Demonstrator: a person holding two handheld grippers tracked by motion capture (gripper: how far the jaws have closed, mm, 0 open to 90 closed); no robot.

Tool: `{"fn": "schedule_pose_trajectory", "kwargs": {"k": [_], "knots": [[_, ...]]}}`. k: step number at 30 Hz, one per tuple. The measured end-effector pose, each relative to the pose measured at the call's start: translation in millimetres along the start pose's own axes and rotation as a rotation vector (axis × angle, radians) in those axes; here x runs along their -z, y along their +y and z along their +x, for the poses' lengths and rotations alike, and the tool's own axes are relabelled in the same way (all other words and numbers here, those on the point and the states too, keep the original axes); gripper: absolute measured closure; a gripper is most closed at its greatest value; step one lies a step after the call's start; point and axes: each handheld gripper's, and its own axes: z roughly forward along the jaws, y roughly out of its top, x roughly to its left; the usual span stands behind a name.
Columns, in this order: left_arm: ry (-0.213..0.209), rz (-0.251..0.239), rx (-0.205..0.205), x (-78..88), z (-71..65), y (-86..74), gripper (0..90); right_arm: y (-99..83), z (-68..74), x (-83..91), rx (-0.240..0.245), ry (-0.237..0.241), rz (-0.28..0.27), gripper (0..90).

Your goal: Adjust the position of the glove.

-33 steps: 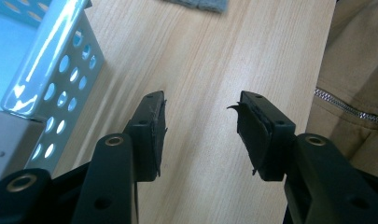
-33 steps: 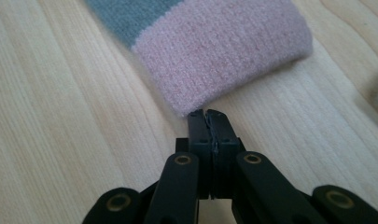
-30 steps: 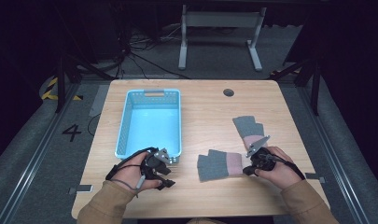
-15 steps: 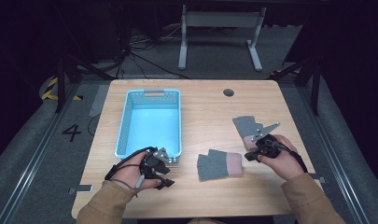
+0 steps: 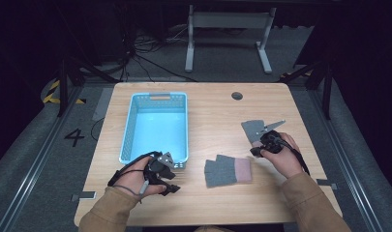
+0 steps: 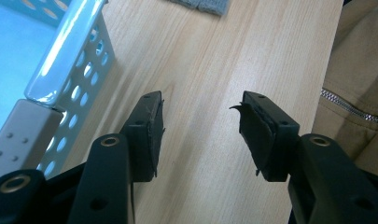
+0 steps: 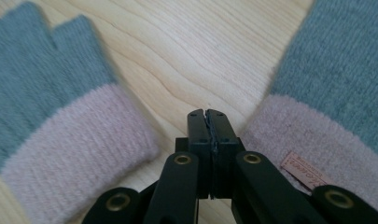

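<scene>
Looking down, the high view is showing a wooden table [image 5: 208, 111] on grey floor [image 5: 38, 145], basket [image 5: 155, 126] left, one glove [image 5: 227, 170] centre, another [image 5: 254, 129] by the right gripper [image 5: 267, 143]. The left gripper [image 6: 200, 135] view is showing jaws that have just been opening, nothing between them. The right gripper's view is showing clenched jaws between both gloves.
</scene>
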Motion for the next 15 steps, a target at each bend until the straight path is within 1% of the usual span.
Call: {"fn": "schedule_pose_trajectory", "kwargs": {"k": [1,5,6,11,15], "knots": [[0.001,0.001,0.002,-0.3,0.0,0.0,50.2,-0.6,-0.7,-1.4,0.003,-0.006,0.006,90.0],[-0.007,0.004,0.01,-0.8,0.5,-0.2,48.9,-3.9,-3.4,-2.8,-0.016,-0.01,0.001,90.0],[-0.008,0.007,0.018,-1.2,0.7,-0.5,47.8,-6.7,-5.6,-2.5,-0.023,-0.011,-0.002,90.0],[-0.005,0.01,0.015,-1.3,1.0,-0.9,47.5,-11.1,-10.6,0.8,-0.037,-0.013,0.0,90.0],[-0.006,0.009,0.014,-1.3,0.7,-0.7,47.4,-15.9,-15.9,4.3,-0.049,-0.024,0.008,90.0]]}}
